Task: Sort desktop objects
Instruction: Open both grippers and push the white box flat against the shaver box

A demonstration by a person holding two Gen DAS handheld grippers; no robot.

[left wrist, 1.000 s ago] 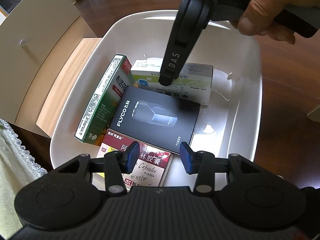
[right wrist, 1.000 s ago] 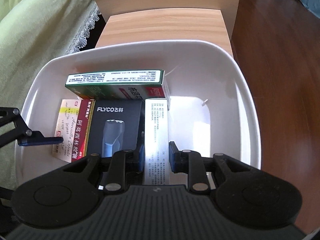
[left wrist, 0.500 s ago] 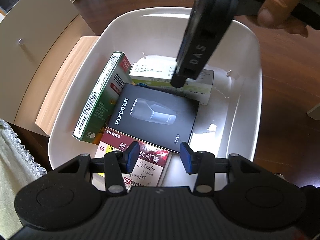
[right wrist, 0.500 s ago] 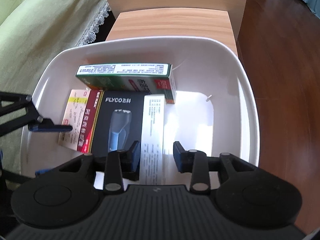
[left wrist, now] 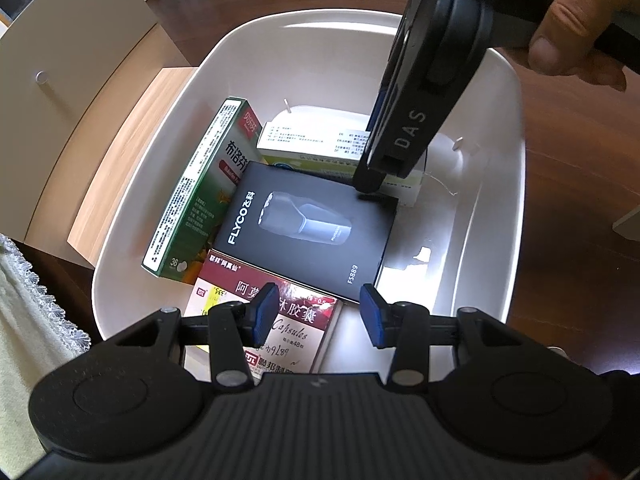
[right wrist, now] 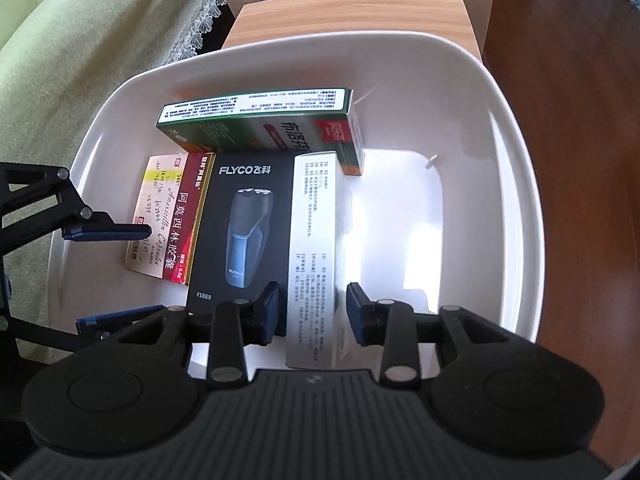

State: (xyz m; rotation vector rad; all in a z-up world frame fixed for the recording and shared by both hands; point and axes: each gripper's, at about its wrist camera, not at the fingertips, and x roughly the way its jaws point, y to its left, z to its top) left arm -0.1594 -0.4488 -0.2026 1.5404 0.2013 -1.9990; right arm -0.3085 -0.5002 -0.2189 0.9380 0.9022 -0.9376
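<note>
In the white bin (left wrist: 496, 216) lie four boxes, black shaver box (left wrist: 308, 232) topmost; both grippers' fingers parted, empty.

Red capsule box (left wrist: 276, 312) — lower part hidden behind left gripper (left wrist: 318, 316) fingers, upper right corner under the black FLYCO shaver box (left wrist: 308, 232). White medicine box (left wrist: 320, 148) partly covered by right gripper (right wrist: 312, 312), lower centre; its small print unreadable. Person's hand (left wrist: 576, 36) cut off at upper right edge.

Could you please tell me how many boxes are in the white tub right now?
4: a green carton leaning on the far wall, a black cardboard shaver box mid-floor, a red-and-cream capsule box partly beneath it, a white carton alongside. More may be hidden underneath.
</note>
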